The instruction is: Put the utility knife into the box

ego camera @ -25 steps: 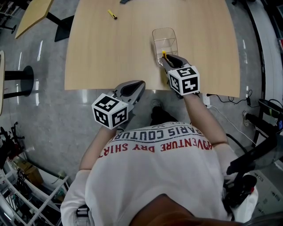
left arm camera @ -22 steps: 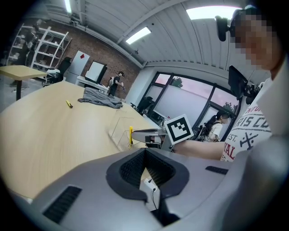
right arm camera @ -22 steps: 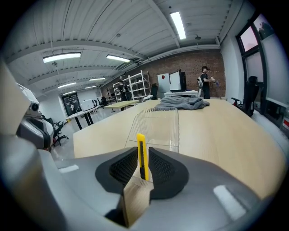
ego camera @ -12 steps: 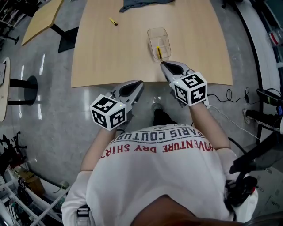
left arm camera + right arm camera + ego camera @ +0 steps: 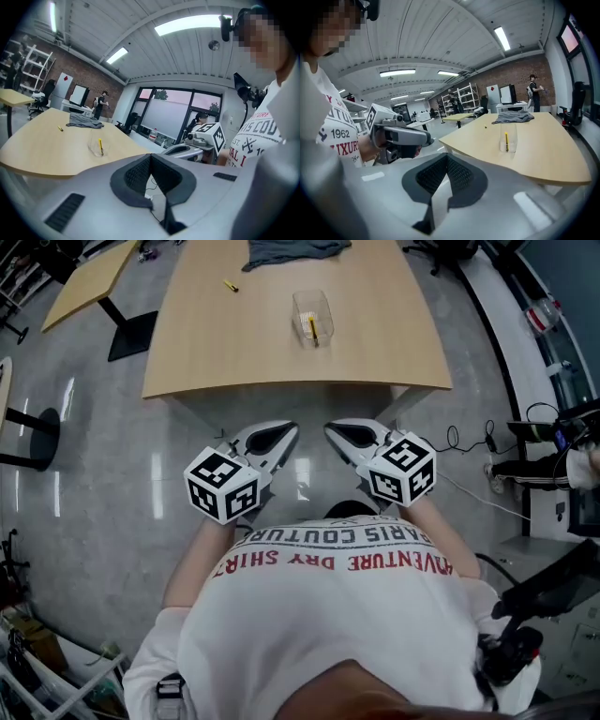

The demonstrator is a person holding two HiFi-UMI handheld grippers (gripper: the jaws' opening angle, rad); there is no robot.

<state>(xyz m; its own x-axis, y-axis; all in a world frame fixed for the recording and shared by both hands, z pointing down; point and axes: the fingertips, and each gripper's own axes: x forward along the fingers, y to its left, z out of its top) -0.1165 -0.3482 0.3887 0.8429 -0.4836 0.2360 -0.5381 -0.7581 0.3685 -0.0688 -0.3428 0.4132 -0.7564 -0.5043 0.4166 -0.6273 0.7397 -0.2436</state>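
The person is wearing a white short-sleeved T-shirt (image 5: 337,615) with red and dark block lettering running across it in two lines. Both the left gripper (image 5: 270,437) and the right gripper (image 5: 349,434) are showing smooth grey shells, tapering toward the jaws. Dark ribbed pads are lining the inner faces of the jaws, and a dark slotted patch is sitting on the shell beside them. Behind the jaws each is carrying a white cube with black square markers — the left cube (image 5: 222,486) and the right cube (image 5: 403,469).
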